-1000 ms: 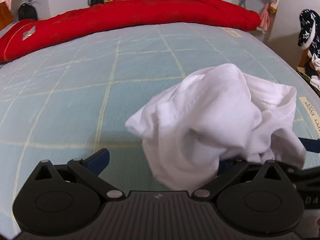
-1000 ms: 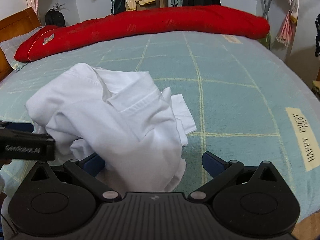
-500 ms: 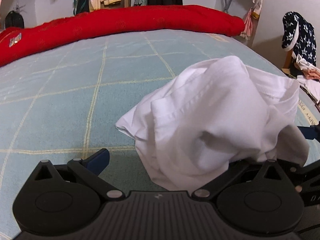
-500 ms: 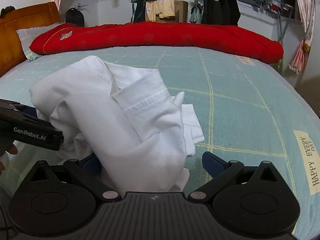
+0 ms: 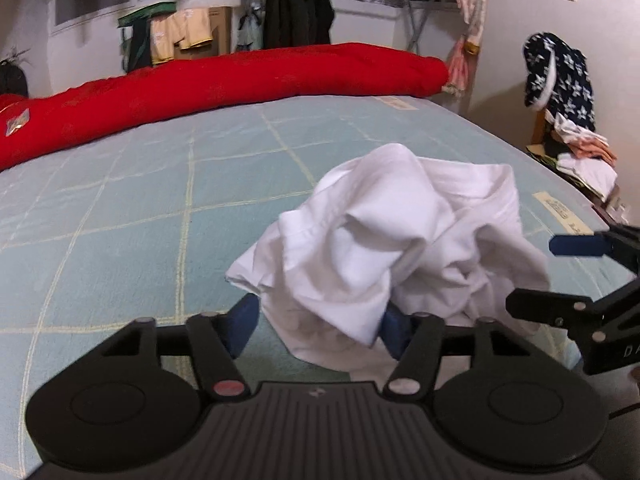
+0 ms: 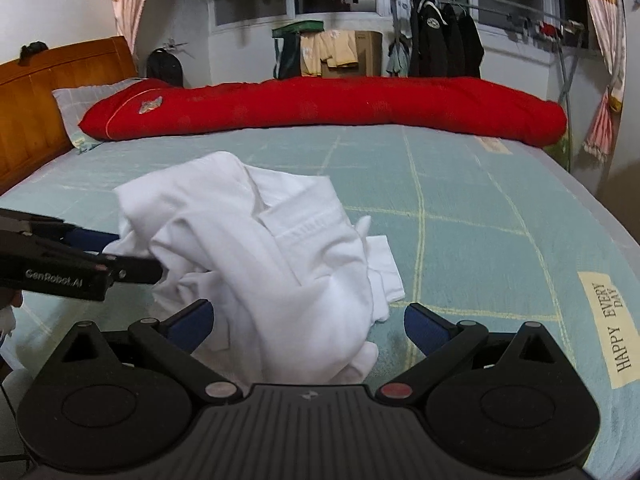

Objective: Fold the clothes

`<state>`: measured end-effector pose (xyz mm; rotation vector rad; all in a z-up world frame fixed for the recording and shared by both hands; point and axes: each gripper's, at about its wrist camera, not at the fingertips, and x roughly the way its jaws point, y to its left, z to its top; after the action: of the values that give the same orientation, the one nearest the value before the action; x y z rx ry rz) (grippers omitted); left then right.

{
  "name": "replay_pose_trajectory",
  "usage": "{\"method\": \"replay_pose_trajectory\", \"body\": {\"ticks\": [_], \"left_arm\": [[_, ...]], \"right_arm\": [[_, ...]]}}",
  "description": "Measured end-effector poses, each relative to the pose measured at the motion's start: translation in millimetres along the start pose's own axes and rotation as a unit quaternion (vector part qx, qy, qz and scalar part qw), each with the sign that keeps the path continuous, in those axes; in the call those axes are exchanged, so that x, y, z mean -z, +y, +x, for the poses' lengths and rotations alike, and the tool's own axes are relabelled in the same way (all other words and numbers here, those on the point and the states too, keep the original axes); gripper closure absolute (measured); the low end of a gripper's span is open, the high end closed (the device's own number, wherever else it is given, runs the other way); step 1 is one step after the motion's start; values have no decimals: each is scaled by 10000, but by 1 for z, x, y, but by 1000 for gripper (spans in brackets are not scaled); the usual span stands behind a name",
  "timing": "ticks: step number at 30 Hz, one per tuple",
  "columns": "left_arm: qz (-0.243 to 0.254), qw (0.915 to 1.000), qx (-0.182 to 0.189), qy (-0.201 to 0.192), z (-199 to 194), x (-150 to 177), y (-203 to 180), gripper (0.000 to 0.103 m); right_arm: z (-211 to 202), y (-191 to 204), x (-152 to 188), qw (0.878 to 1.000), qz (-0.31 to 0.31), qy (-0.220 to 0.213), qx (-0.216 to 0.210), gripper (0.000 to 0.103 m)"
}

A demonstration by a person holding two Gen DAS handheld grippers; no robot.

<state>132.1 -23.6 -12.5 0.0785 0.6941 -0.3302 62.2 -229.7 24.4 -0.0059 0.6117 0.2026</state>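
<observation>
A crumpled white garment (image 5: 400,240) lies in a heap on the pale blue checked bed sheet (image 5: 140,208). My left gripper (image 5: 320,326) is at the heap's near edge. Its blue pads (image 5: 244,318) stand partway in, with a hanging fold of the cloth between them but not pinched. The right gripper (image 6: 308,322) is open wide at the other side, and the garment (image 6: 260,248) spills between its fingers, over the left pad (image 6: 192,320). Each gripper shows in the other's view: the right gripper (image 5: 560,276) at the right, the left gripper (image 6: 136,254) at the left.
A long red quilt (image 6: 320,104) lies rolled across the far side of the bed, with a wooden headboard (image 6: 48,92) at the left. Clothes are piled on a chair (image 5: 568,120) beyond the bed's right edge. A hanging rack (image 6: 440,40) stands behind.
The left gripper's fingers have drawn closer together around the hanging cloth. Both grippers have tilted up and pulled back a little, so the heap sits farther off in both views.
</observation>
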Motion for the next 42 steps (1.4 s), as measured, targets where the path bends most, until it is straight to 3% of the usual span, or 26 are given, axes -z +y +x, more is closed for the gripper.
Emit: {"method": "replay_pose_trajectory", "body": {"ticks": [1, 6, 13, 18, 21, 27, 31, 42], "left_arm": [[27, 10000, 34, 14, 1, 0, -1, 50], [89, 9995, 262, 119, 8, -2, -7, 51], [289, 9994, 5, -201, 10, -26, -4, 54], [449, 9987, 247, -68, 16, -20, -9, 55], [515, 9981, 349, 12, 21, -16, -11, 66], [485, 9981, 212, -300, 15, -28, 0, 80], [542, 9970, -123, -547, 10, -46, 13, 87], [542, 9961, -588, -368, 44, -83, 40, 87]], "right_arm": [[-2, 1, 0, 10000, -20, -36, -15, 0], [-7, -2, 0, 9999, -66, -72, -44, 0], [-7, -5, 6, 10000, -40, 2, 55, 0], [-4, -18, 8, 9984, 376, 82, -409, 0], [1, -25, 11, 9960, 609, 168, -630, 0], [3, -25, 16, 9964, 546, 248, -596, 0], [2, -26, 13, 9964, 512, 166, -653, 0], [2, -27, 9, 9968, 339, 106, -710, 0]]}}
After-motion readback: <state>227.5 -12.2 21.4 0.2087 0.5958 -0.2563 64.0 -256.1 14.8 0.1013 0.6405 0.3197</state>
